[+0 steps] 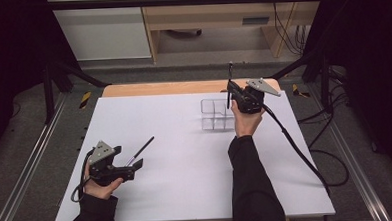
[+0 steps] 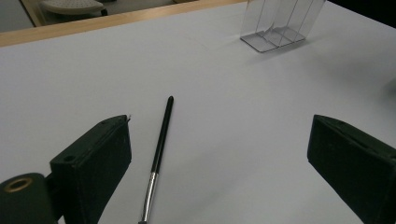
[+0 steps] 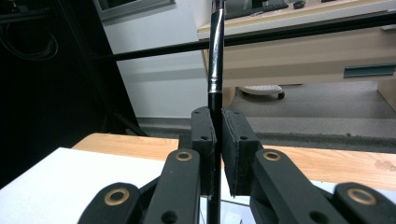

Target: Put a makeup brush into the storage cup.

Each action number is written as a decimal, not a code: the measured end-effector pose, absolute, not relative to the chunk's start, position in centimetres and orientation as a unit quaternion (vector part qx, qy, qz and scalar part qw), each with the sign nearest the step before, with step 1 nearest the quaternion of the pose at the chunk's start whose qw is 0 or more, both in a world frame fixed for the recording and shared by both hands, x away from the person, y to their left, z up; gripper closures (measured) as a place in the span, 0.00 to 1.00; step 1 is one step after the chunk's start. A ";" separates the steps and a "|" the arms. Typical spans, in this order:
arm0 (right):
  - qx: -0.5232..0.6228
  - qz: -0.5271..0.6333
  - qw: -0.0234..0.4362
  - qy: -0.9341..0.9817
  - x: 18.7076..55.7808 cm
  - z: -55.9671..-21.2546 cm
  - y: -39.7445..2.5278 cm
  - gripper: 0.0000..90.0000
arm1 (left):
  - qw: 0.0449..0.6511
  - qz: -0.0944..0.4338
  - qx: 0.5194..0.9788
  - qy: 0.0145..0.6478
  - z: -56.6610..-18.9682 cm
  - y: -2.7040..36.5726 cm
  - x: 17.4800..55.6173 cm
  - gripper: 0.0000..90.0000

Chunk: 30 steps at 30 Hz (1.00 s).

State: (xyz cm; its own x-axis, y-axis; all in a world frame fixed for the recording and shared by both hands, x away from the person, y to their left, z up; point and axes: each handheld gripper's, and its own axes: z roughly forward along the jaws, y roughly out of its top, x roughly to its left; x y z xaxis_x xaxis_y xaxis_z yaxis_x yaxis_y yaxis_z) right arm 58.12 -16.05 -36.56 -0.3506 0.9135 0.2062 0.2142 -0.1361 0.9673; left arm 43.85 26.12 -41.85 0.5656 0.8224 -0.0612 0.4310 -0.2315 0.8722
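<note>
With my right claw (image 1: 232, 93) clamped on an upright brush (image 1: 230, 84) over the clear organizer (image 1: 217, 114) near the tabletop's far edge, apparently above a compartment, misalignment could tip it; left claw (image 1: 136, 164) gapes beside another brush (image 1: 141, 149).

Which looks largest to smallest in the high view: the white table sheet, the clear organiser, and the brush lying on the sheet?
1. White table sheet, by far the largest.
2. Clear organiser.
3. Brush lying by the left gripper: about as long, much thinner.
</note>
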 end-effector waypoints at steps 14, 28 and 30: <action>0.488 0.569 0.302 0.589 59.3 -37.7 -15.5 0.94 | 0.461 0.212 0.755 0.415 -41.8 26.1 43.8 0.06; 0.494 0.568 0.292 0.590 60.1 -38.7 -14.8 0.94 | 0.461 0.212 0.756 0.414 -41.9 26.1 43.8 0.06; 0.493 0.565 0.292 0.593 60.2 -38.9 -14.7 0.94 | 0.460 0.212 0.756 0.414 -41.9 26.1 43.8 0.06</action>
State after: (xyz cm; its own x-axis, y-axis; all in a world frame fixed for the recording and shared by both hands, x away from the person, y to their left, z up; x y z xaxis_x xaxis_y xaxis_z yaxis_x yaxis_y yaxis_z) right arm 60.17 -14.69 -38.91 -0.3419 0.9156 0.2115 0.2541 -0.1266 0.9589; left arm 43.84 26.13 -41.88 0.5676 0.8211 -0.0603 0.4304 -0.2335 0.8719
